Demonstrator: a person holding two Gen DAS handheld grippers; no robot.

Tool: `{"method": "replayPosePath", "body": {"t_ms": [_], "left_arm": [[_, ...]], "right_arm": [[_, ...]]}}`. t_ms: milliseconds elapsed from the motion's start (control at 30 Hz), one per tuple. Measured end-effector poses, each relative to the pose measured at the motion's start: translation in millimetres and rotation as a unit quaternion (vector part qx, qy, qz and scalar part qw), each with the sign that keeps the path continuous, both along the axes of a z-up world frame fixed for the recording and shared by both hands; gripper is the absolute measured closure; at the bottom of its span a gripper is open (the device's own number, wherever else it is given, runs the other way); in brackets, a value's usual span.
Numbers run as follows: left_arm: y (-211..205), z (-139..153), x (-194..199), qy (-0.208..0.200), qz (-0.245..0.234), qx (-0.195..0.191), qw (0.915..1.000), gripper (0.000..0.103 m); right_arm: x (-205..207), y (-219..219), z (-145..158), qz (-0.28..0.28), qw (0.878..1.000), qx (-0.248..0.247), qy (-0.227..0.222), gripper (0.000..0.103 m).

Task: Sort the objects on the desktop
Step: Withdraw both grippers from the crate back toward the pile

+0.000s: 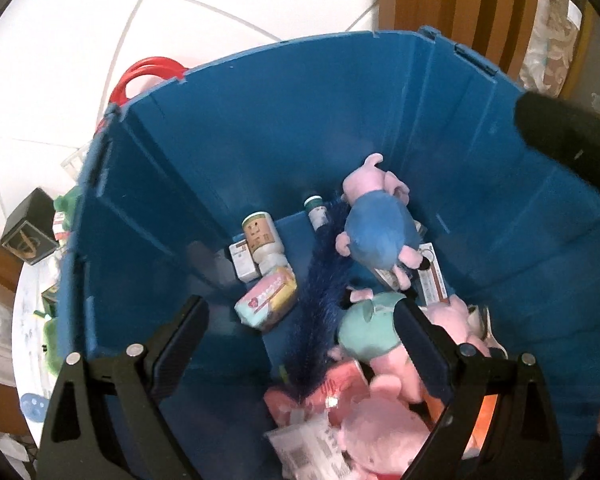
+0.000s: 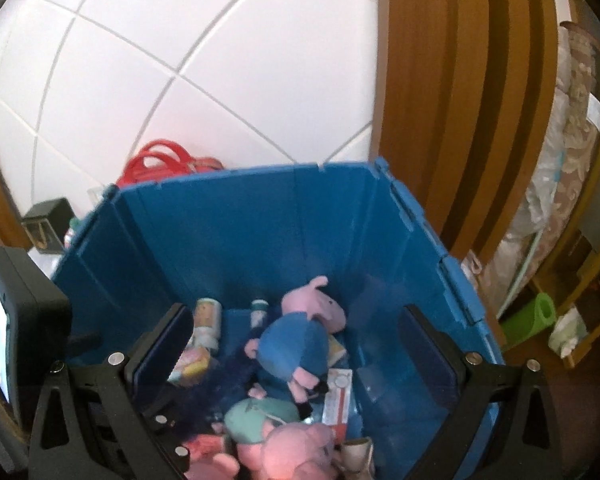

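A deep blue plastic bin point(image 1: 260, 128) holds sorted things: a pink pig plush in a blue shirt point(image 1: 378, 228), a pig plush in teal point(image 1: 370, 330), more pink plush point(image 1: 384, 420), a white bottle point(image 1: 262, 240), small boxes point(image 1: 242, 260), a tissue pack point(image 1: 268, 300) and a dark blue fuzzy strip point(image 1: 320, 280). My left gripper point(image 1: 300, 340) is open and empty above the bin. My right gripper point(image 2: 296, 344) is open and empty above the same bin point(image 2: 228, 232); the blue-shirt pig point(image 2: 296, 344) lies below it.
Left of the bin, a white table point(image 1: 32, 320) carries a black box point(image 1: 30, 232), green items and small packs. Red handles point(image 1: 148, 76) show behind the bin. White floor tiles point(image 2: 180, 60) lie beyond. A wooden frame point(image 2: 460, 100) and shelves stand to the right.
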State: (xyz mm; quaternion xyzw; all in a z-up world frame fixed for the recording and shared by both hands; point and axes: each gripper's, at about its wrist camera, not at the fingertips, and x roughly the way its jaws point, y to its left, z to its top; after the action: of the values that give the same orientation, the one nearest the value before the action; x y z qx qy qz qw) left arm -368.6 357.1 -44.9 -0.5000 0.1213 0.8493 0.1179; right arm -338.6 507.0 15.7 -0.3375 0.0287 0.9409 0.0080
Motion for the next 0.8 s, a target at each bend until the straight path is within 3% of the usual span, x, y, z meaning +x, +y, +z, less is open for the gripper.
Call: {"method": "replayPosePath", "body": {"t_ms": [100,267,500,800], "left_arm": [[-14,19,9,0.008,0.01,0.012,0.9998,0.008],[-43,49,32,0.039,0.017,-0.002,0.9991,0.008],[-116,83,77,0.087,0.037,0.003,0.9955,0.008],[-211,80,112,0.095,0.058,0.018,0.9937,0.008]], "right_arm": [[14,-6,16,0.024,0.999,-0.018,0.024,0.0],[35,-22,32,0.081,0.995,-0.052,0.037,0.0],[76,-60,66,0.121,0.988,-0.063,0.071,0.0],[104,-153,83,0.131,0.99,-0.011,0.057,0.0]]}}
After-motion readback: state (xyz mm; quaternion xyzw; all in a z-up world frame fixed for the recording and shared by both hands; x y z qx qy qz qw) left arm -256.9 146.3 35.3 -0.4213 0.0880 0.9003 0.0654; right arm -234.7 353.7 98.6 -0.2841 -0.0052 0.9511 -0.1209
